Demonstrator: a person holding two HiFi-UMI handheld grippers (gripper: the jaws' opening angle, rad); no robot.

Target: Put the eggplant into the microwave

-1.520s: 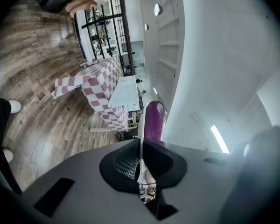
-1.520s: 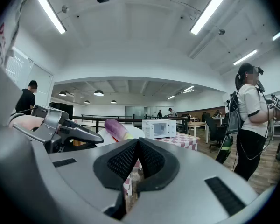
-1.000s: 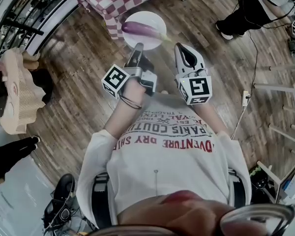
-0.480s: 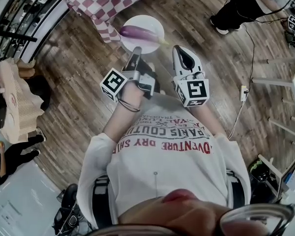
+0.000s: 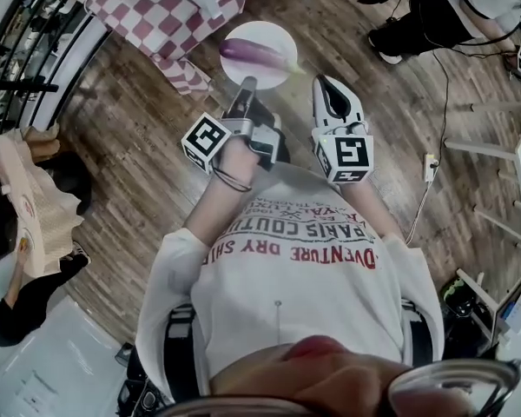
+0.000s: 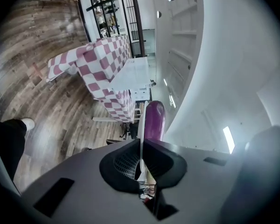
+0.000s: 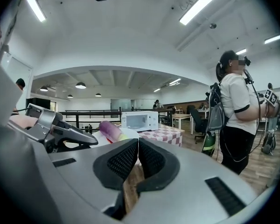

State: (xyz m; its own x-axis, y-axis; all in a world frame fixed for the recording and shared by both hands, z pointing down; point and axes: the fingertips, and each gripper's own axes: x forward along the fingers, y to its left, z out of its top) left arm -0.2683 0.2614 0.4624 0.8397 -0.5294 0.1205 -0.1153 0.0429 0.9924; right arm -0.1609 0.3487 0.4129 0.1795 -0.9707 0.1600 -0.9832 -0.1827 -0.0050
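Note:
A purple eggplant (image 5: 252, 52) lies on a white plate (image 5: 273, 35) held out over the wooden floor. My left gripper (image 5: 246, 85) is shut on the plate's near rim. In the left gripper view the plate (image 6: 141, 125) shows edge-on between the closed jaws of the left gripper (image 6: 141, 146), with the eggplant (image 6: 154, 120) beyond. My right gripper (image 5: 324, 83) hangs beside the plate on the right, shut with nothing between its fingers. The right gripper view shows its closed jaws (image 7: 138, 143), the eggplant (image 7: 109, 130) at left, and a white microwave (image 7: 140, 120) on a checked table ahead.
A table with a red-and-white checked cloth (image 5: 165, 16) stands ahead to the left. A person in a white shirt and black trousers (image 7: 235, 111) stands at the right. Another person (image 5: 26, 198) is at the left. A power strip with a cable (image 5: 433, 172) lies on the floor.
Both grippers and the plate with the eggplant have travelled forward together across the floor. The checked table has come nearer and fills more of the upper left. Both grips are unchanged.

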